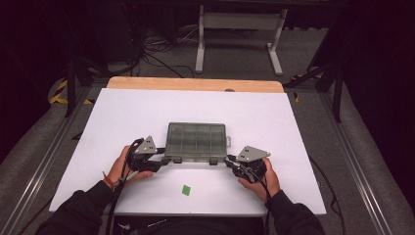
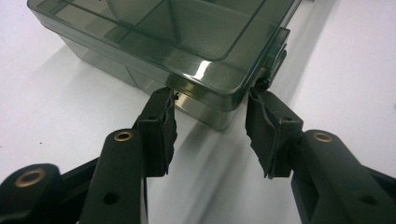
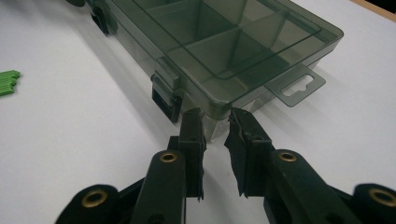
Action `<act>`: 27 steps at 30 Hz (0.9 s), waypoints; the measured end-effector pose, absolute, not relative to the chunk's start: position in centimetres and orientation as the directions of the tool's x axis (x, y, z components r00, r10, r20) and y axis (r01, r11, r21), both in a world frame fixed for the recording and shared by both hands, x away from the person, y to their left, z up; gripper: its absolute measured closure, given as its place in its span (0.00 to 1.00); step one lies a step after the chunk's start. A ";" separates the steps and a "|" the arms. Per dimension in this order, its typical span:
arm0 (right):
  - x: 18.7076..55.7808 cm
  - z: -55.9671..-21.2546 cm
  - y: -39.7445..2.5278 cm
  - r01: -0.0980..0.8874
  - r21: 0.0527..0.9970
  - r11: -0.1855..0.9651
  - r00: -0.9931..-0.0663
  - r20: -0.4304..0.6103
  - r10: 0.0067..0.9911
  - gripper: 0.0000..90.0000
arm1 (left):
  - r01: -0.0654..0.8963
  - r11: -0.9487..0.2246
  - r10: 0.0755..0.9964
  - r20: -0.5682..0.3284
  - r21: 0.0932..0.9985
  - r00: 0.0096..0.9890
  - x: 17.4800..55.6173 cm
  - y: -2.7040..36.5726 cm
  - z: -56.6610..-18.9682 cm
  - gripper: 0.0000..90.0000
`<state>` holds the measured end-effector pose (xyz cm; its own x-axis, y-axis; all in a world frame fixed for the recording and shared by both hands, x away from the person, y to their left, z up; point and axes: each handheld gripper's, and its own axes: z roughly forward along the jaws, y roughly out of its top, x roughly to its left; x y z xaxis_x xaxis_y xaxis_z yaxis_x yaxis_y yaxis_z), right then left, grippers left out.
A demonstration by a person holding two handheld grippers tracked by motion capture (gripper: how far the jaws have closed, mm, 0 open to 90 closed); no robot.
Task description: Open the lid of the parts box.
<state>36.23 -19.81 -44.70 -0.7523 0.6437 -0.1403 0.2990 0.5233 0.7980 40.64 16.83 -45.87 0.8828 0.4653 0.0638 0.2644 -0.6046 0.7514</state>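
A smoky clear compartment box (image 1: 196,141) lies lid shut in the middle of the white table (image 1: 147,112). My left gripper (image 1: 166,159) is at its near left corner. In the left gripper view the box (image 2: 187,42) has that corner between the spread jaws of the open left gripper (image 2: 210,95). My right gripper (image 1: 229,160) is at the near right corner. In the right gripper view the right gripper (image 3: 215,114) stands open with a narrower gap, its tips on either side of the corner of the box (image 3: 233,46).
A small green ribbed piece (image 1: 186,190) lies on the table nearer than the box, also visible as the green piece (image 3: 8,81). A black latch (image 3: 166,95) sits on the box's front and a hang tab (image 3: 294,86) juts from its side. A wooden strip (image 1: 195,84) edges the far side.
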 end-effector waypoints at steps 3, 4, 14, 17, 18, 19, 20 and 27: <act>36.2 -44.7 -19.8 0.298 0.797 0.526 -0.749 -0.146 0.646 0.84 | 0.265 -0.607 0.468 0.068 0.749 0.881 40.7 16.8 -45.9 0.59; 36.2 -44.7 -19.8 0.296 0.797 0.526 -0.748 -0.148 0.647 0.84 | 0.265 -0.606 0.468 0.067 0.750 0.881 40.7 16.8 -45.9 0.59; 36.1 -44.7 -19.8 0.291 0.798 0.528 -0.744 -0.159 0.649 0.88 | 0.268 -0.607 0.468 0.064 0.748 0.881 40.7 16.9 -45.9 0.60; 36.1 -44.7 -19.8 0.289 0.799 0.526 -0.744 -0.158 0.649 0.88 | 0.271 -0.606 0.468 0.059 0.748 0.882 40.7 16.9 -45.9 0.61; 36.1 -44.7 -19.8 0.287 0.800 0.527 -0.744 -0.160 0.649 0.89 | 0.271 -0.606 0.467 0.058 0.748 0.882 40.8 16.9 -45.9 0.61; 36.1 -44.7 -19.8 0.287 0.800 0.527 -0.743 -0.161 0.650 0.89 | 0.272 -0.605 0.468 0.057 0.749 0.882 40.8 16.9 -45.9 0.61; 36.1 -44.8 -19.8 0.289 0.799 0.528 -0.741 -0.163 0.652 0.89 | 0.272 -0.604 0.468 0.058 0.749 0.882 40.8 16.9 -45.9 0.61; 36.2 -45.0 -19.7 0.298 0.791 0.535 -0.742 -0.160 0.651 0.86 | 0.269 -0.605 0.466 0.059 0.750 0.883 40.7 17.0 -46.0 0.62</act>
<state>36.21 -19.65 -44.95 -0.7423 0.6505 -0.1604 0.2975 0.5345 0.7910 40.71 16.96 -45.98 0.8827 0.4661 0.0592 0.2690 -0.6046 0.7498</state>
